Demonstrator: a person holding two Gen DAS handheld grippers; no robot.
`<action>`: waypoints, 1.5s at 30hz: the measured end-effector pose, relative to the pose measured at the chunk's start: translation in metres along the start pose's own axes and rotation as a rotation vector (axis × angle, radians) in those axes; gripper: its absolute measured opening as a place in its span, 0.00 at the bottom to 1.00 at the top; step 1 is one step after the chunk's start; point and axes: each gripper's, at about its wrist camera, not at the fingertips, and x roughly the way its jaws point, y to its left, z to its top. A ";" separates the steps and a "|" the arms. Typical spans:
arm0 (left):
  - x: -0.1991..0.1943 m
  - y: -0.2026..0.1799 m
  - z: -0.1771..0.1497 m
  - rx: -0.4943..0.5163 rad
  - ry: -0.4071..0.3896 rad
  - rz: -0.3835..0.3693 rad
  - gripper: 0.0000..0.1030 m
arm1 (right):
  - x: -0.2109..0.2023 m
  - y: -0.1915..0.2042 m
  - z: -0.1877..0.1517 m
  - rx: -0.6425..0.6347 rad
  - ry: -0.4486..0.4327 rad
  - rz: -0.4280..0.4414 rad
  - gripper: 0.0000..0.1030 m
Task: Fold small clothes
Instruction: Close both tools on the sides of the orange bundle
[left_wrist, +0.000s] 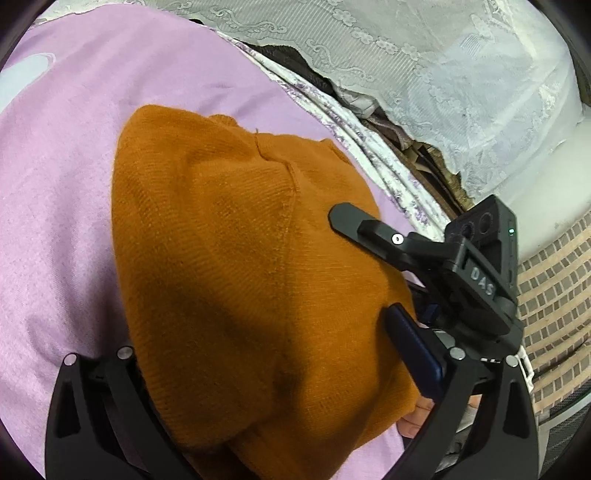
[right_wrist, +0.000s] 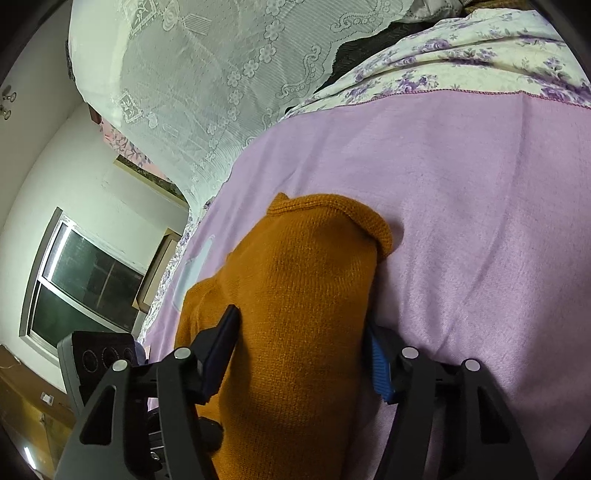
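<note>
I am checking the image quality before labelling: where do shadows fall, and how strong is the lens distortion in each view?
Left wrist view: a dark shadow crosses the orange knit garment; the bed edge bows strongly. Right wrist view: the garment's lower part between the right tool fingers is shaded; the window frame curves at the rim.

Orange knit garment (left_wrist: 236, 280), bunched and mounded, lies on purple blanket (left_wrist: 55, 206); ribbed hem curled.
</note>
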 end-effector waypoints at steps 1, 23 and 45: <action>0.000 0.000 0.000 -0.003 -0.003 -0.010 0.95 | 0.000 0.000 0.000 0.000 0.000 0.001 0.62; -0.012 -0.009 -0.002 0.004 -0.044 -0.034 0.88 | -0.015 0.018 -0.007 -0.110 -0.079 -0.059 0.53; -0.045 -0.078 -0.052 0.204 -0.068 -0.101 0.87 | -0.106 0.031 -0.062 -0.097 -0.174 -0.113 0.52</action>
